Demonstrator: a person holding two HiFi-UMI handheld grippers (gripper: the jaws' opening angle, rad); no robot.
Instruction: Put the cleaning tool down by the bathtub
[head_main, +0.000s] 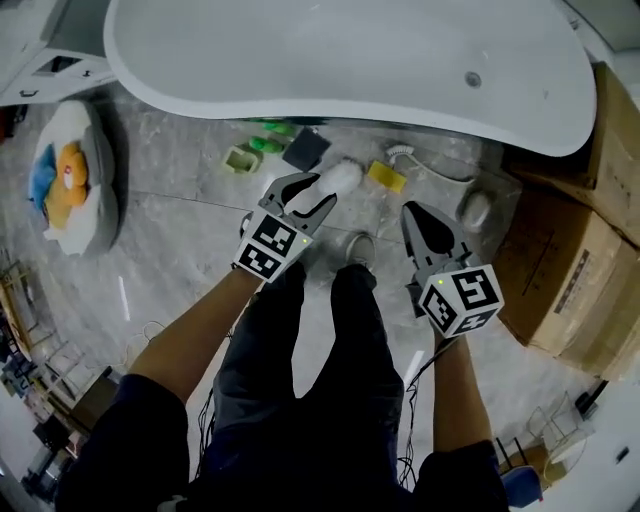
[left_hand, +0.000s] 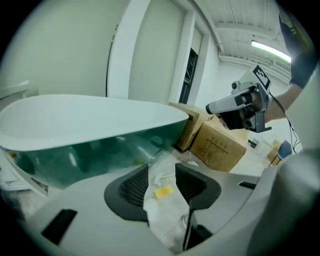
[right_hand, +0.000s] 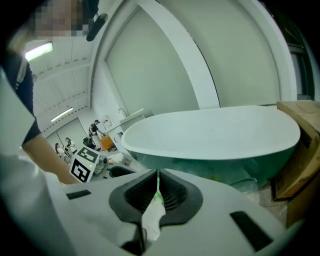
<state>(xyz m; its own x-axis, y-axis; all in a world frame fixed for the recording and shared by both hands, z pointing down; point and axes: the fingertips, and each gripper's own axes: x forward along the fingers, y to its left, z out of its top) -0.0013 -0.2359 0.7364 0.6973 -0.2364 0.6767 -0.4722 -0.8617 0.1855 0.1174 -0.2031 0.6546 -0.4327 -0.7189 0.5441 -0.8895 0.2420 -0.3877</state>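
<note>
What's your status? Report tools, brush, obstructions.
Left tool open, empty. Right tool shut, empty. White brush on floor beside bathtub. Yellow sponge, green items crowd that spot.

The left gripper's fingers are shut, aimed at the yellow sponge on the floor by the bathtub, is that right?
No: the left gripper view shows the left gripper with fingers apart. The yellow sponge does lie on the floor by the bathtub.

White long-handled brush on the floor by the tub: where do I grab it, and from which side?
Take the brush by its thin handle, mid-length, coming straight down with the jaws across it. It lies flat on the floor, bristle head toward the yellow sponge, so only the handle's sides offer a pinch. The right gripper, currently shut, looks nearer.
</note>
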